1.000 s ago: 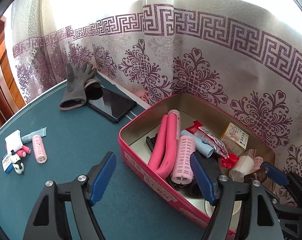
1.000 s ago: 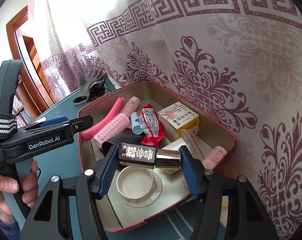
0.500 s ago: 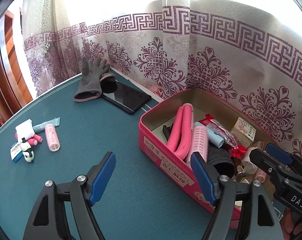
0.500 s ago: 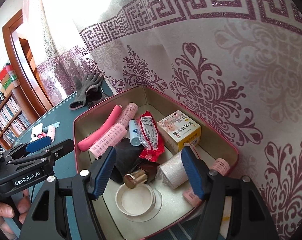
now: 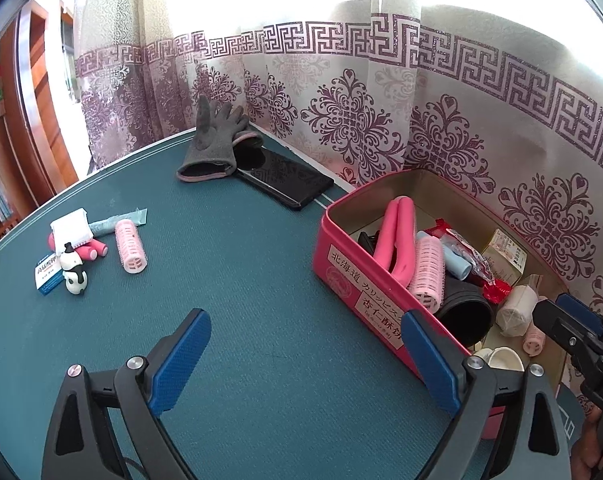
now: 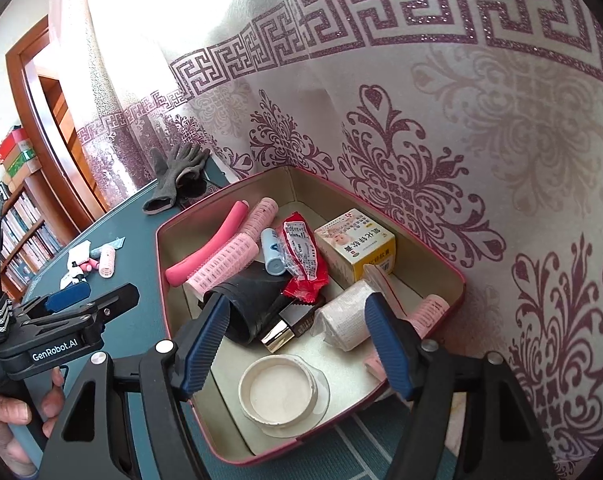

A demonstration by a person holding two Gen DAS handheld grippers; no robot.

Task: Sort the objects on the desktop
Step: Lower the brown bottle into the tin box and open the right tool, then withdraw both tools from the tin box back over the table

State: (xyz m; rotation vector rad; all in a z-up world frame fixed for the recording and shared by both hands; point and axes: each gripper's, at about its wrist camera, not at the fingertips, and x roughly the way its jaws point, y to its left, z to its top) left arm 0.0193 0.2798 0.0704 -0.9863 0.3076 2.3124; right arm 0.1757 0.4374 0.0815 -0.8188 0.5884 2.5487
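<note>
The left gripper (image 5: 305, 360) hangs over bare green table (image 5: 241, 272) with its jaws opening wide and nothing between them; its right finger crosses the near wall of the pink tin (image 5: 353, 280). The right gripper (image 6: 297, 340) is above the tin (image 6: 457, 280), jaws opening too, and empty. Just beyond its pads, on the tin floor, lies a dark bottle with a gold cap (image 6: 289, 322), leaning against a black roll (image 6: 253, 300).

Also in the tin: a round white lid (image 6: 279, 388) nearest the camera, a white wrapped roll (image 6: 345, 320), a red packet (image 6: 303, 260), a yellow box (image 6: 357, 244), a blue tube (image 6: 271, 256), a long pink foam curler (image 6: 209, 248) and pink rollers (image 6: 225, 262) beside it, 1 more roller (image 6: 433, 308) by the right wall.

Out on the table, well apart from the tin, sits a loose cluster: 1 pink roller (image 5: 130, 246), a pale tube (image 5: 119, 222), a white pad (image 5: 71, 230), a small blue box (image 5: 47, 276) and a panda figure (image 5: 74, 272), all close together. At the far edge a grey glove (image 5: 213, 144) lies partly on a black phone (image 5: 285, 178). A patterned curtain (image 5: 381, 128) backs the table. A hand (image 6: 9, 420) grips the left gripper's handle in the right view.
</note>
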